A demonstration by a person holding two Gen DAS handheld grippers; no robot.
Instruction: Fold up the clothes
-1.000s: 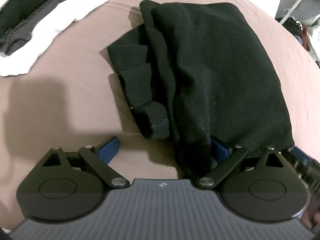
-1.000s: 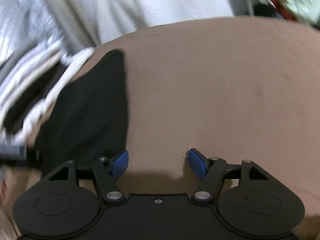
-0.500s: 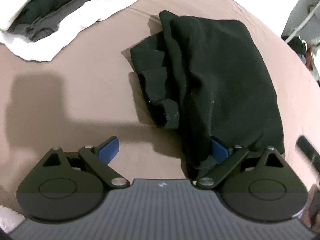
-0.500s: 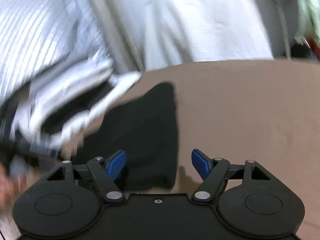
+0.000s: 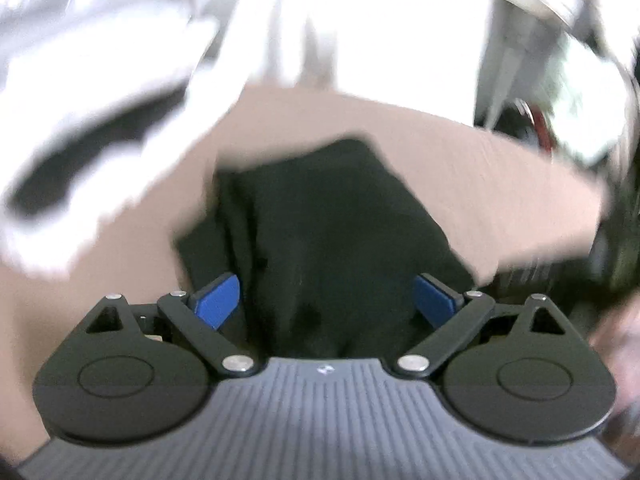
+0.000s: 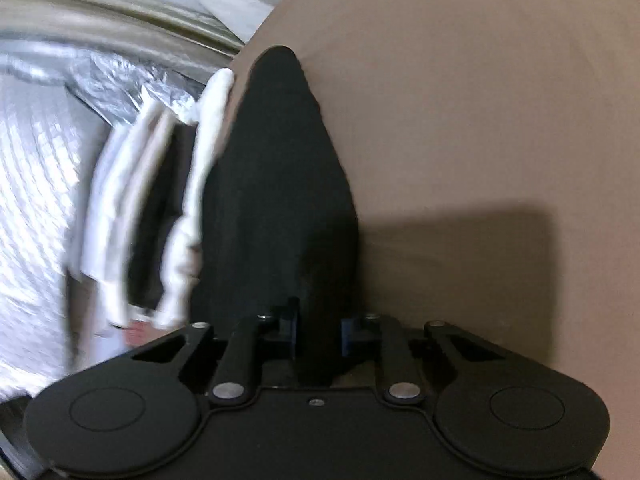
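Observation:
A folded black garment [image 5: 336, 216] lies on a brown bed surface [image 5: 460, 160]; the left wrist view is blurred. My left gripper [image 5: 326, 306] is open, its blue pads [image 5: 218, 304] set either side of the garment's near end, which runs between them. In the right wrist view the same black garment [image 6: 280, 200] runs away from my right gripper [image 6: 316, 334], which is shut on its near edge. The cloth rises in a ridge from the jaws.
A stack of white and dark folded clothes [image 6: 160, 216] lies left of the garment, also seen blurred in the left wrist view [image 5: 100, 120]. Silvery wall covering [image 6: 36, 184] is further left. Brown bed surface [image 6: 480, 120] stretches to the right.
My right gripper moved onto the garment's edge and shut on it. My left gripper swung so the garment's end now lies between its open pads. Both views shifted fast.

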